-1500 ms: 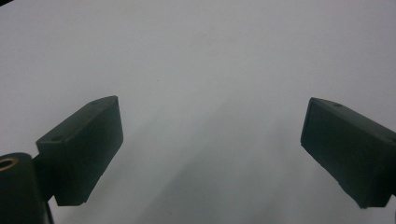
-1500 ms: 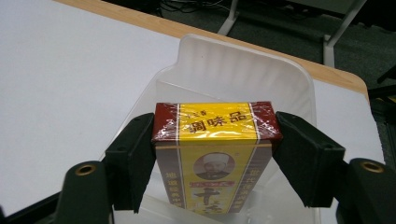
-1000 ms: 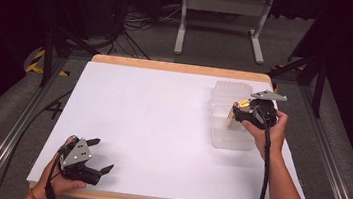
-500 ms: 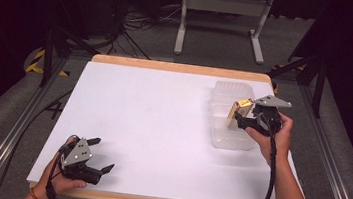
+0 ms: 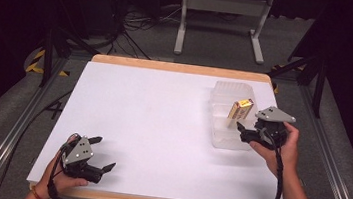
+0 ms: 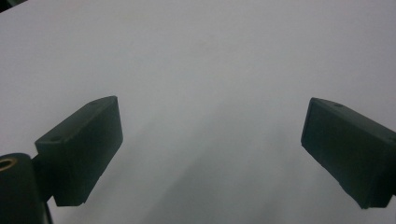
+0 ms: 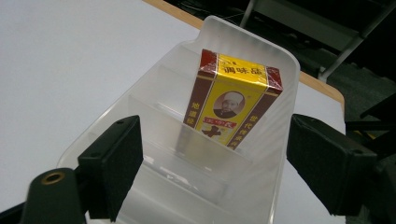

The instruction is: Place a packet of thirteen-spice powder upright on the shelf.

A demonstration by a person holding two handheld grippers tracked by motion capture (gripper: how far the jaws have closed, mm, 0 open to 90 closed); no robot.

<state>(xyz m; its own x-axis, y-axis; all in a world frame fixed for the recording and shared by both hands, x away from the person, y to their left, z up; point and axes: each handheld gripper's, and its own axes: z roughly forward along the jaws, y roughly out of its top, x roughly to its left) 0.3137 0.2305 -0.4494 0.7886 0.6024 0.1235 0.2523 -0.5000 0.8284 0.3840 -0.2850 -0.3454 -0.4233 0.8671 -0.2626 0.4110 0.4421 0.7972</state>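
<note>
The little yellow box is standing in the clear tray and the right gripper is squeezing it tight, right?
Not quite. The yellow box does stand in the clear tray, but the right gripper isn't squeezing it: the right gripper view shows its jaws apart, having just been opening, clear of the box.

- The high view looks forward and down from above my side of the desk [image 5: 161,128], far enough back to take in its whole white top, with my forearms entering at the bottom of the frame.
- My left claw [image 6: 212,158] camera sits low and close over bare desk.
- My right claw [image 7: 215,172] camera looks closely at the clear tray [image 7: 280,79] and yellow box [image 7: 233,102], which the high view shares at right of centre.
</note>
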